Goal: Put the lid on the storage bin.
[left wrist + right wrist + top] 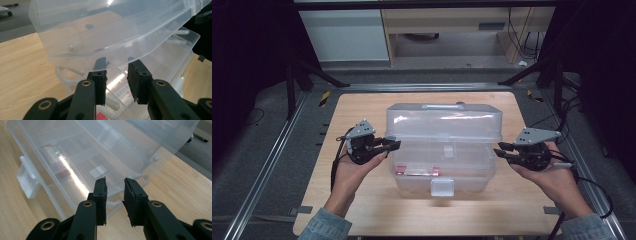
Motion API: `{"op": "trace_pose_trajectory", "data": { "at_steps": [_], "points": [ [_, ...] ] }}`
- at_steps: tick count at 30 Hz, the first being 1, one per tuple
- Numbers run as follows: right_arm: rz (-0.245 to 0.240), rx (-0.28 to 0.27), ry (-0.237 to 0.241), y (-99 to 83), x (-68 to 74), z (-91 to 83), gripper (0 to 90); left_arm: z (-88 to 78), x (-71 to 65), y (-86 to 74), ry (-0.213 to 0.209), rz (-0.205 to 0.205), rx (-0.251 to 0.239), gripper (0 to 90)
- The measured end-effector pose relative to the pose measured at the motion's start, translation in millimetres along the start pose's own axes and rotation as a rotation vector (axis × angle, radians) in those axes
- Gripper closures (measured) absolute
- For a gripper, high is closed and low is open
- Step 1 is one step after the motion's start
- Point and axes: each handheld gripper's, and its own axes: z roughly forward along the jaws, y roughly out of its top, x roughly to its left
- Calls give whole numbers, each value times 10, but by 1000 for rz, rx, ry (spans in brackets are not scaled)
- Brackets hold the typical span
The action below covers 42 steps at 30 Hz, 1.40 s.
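High view, left tool (396,144): jaws narrowly parted, empty, tips at box's left end.
Right tool (500,149): narrow gap, nothing gripped, beside right end.
Clear storage box (443,150): mid-tabletop (362,107), lid (443,121) raised.

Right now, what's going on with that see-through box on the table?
A person sits at a wooden table holding a two-jaw gripper in each hand. Between them stands a clear plastic storage box whose lid is partly raised. The left gripper reaches the box's left end, just under the lid's edge; the right gripper hovers close to its right end. Both pairs of jaws stand slightly apart with nothing gripped. The box's front latch hangs loose.
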Motion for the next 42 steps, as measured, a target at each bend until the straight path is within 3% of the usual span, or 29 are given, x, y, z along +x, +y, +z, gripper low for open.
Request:
{"op": "trace_pose_trajectory", "data": {
  "at_steps": [8,9,14,23,42],
  "points": [
    [24,-14,-8,-52,25,3,715,-69,-37,-80,13,11,6,669],
    [24,-18,-10,-53,37,1,715,-80,-40,-83,-6,8,-11,669],
    [22,-20,-11,-56,52,4,723,-155,-44,-119,12,8,-6,670],
    [31,-15,-13,-119,69,-7,747,-224,29,-219,29,-30,-20,672],
    [80,-37,-29,-290,83,-63,742,-214,46,-333,26,-42,-19,664]
  ]
}}
